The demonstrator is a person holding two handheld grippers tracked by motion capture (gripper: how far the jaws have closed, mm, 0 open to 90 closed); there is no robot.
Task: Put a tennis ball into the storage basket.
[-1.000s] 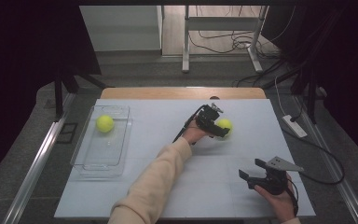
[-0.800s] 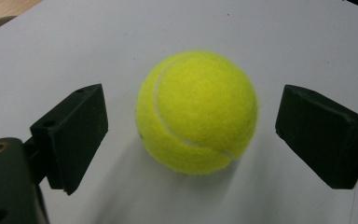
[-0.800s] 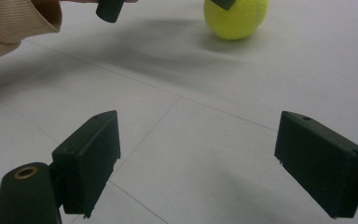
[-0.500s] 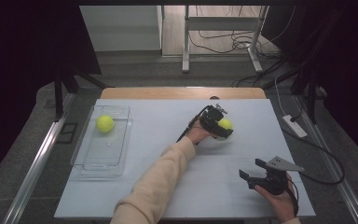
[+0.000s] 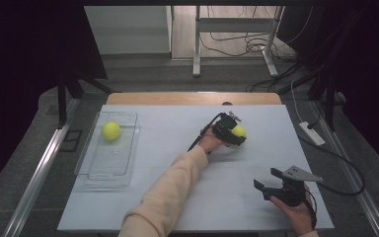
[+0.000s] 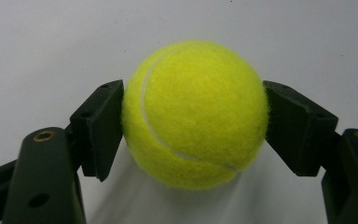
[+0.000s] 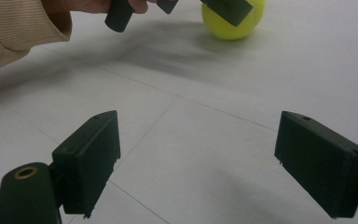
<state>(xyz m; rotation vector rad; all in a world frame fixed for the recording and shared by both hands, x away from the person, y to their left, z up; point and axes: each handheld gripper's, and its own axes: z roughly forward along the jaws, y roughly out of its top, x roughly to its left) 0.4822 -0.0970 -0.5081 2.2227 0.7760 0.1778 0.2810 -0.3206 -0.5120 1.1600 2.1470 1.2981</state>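
Balls: two (image 5: 238, 131) (image 5: 111, 130); tray (image 5: 128, 148): one.

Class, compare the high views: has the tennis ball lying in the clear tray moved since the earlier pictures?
No. The tennis ball lies in the same far end of the clear tray, unchanged against its rim.

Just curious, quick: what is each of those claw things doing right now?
Left gripper: just closed on the tennis ball, fingers pressing both sides.
Right gripper: open, holding nothing.
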